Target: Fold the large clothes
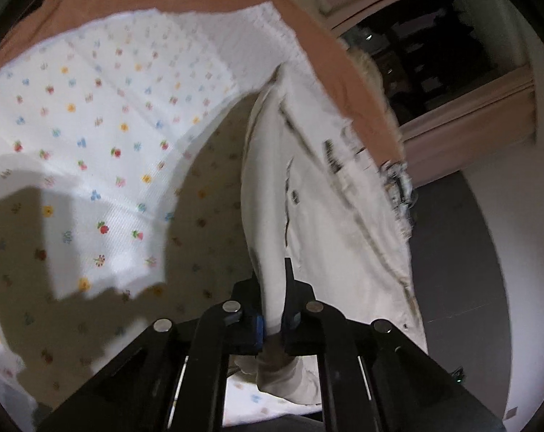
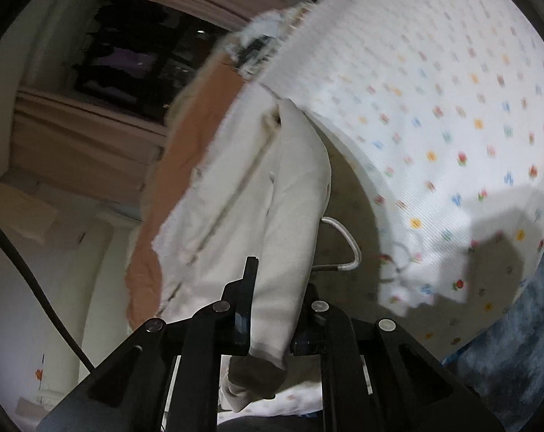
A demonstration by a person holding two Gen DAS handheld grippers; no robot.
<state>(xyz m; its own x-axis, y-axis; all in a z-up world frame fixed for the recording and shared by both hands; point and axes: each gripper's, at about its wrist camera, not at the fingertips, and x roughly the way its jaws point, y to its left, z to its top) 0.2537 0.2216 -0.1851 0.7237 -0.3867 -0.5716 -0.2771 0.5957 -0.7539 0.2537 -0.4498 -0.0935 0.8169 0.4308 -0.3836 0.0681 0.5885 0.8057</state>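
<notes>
fingers of left gripper [image 1: 272, 302] & right gripper [image 2: 272, 306] both pinch cream garment [image 1: 329, 198], raised over floral sheet [image 1: 91, 108].

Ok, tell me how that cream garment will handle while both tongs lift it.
The cream garment looks floppy: it hangs and drapes between the left tongs and right tongs. It is probably light, bunching thinly in both grips. Its loose end may drag on the floral sheet.

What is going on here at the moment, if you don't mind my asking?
A person is folding a cream garment with two handheld grippers. The left gripper and the right gripper are each clamped on a part of it, holding it above a white floral bedsheet. A white hanger lies on the sheet beneath.
</notes>
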